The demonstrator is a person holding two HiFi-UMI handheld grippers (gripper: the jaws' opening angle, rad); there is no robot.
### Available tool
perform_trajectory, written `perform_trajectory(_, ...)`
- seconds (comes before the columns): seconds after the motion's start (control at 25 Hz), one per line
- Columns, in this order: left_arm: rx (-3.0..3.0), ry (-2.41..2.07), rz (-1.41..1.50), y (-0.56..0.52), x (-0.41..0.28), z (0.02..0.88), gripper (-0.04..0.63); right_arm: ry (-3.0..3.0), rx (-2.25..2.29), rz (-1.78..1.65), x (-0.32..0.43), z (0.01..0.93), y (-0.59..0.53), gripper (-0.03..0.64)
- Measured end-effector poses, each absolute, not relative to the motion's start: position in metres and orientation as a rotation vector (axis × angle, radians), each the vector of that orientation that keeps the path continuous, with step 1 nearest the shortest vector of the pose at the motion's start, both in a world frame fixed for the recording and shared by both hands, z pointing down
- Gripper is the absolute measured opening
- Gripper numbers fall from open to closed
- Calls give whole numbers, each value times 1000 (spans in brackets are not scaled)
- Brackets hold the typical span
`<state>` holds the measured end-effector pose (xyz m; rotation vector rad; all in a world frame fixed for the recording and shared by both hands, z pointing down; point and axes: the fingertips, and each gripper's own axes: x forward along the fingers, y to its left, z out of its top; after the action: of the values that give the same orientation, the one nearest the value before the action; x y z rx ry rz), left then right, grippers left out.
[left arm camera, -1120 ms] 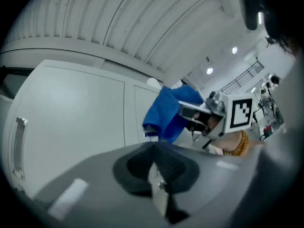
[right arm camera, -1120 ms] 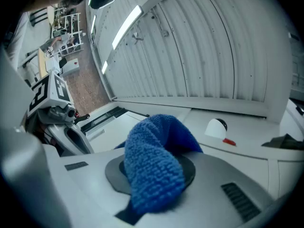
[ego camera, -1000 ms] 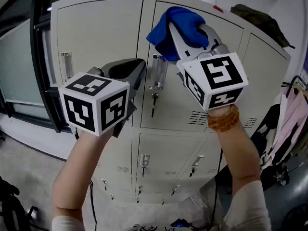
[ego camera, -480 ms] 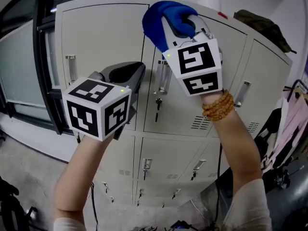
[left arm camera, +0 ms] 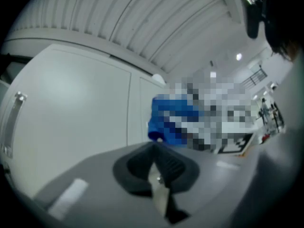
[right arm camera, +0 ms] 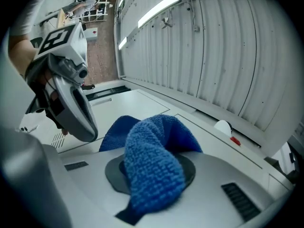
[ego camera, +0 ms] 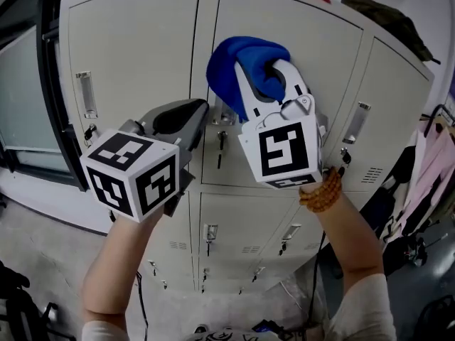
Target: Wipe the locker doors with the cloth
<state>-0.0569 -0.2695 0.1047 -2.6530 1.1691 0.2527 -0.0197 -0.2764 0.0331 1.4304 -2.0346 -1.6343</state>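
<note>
A blue cloth (ego camera: 242, 69) is bunched in my right gripper (ego camera: 264, 84), which is shut on it and holds it against the upper middle locker door (ego camera: 313, 55). In the right gripper view the blue cloth (right arm camera: 154, 167) spills over the jaws, which are closed on it. My left gripper (ego camera: 186, 116) hangs lower left, in front of the seam between the upper left locker door (ego camera: 135, 55) and the middle one. Its jaws are shut with nothing between them (left arm camera: 159, 172). The cloth (left arm camera: 166, 120) shows ahead of it.
The beige lockers carry handles (ego camera: 84, 94) and keys (ego camera: 220, 139), with a lower row of doors (ego camera: 234, 226) beneath. A dark bag (ego camera: 387, 23) lies on top at the right. Clothes hang at the far right (ego camera: 434, 169). A dark window frame (ego camera: 50, 84) stands left.
My right gripper has carried the cloth down the middle door and a little left. The left gripper stayed shut near the same place.
</note>
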Motion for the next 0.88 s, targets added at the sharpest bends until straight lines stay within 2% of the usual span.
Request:
perform_trajectory(0.4, -2706, 1198, 229, -276, -55, 154, 2, -2005, 1487, -1560, 17, 111, -275, 23)
perform_trajectory(0.88, -2740, 1211, 208, -272, -54, 209, 2, -2086, 1469, -1449, 5, 197, -279, 23)
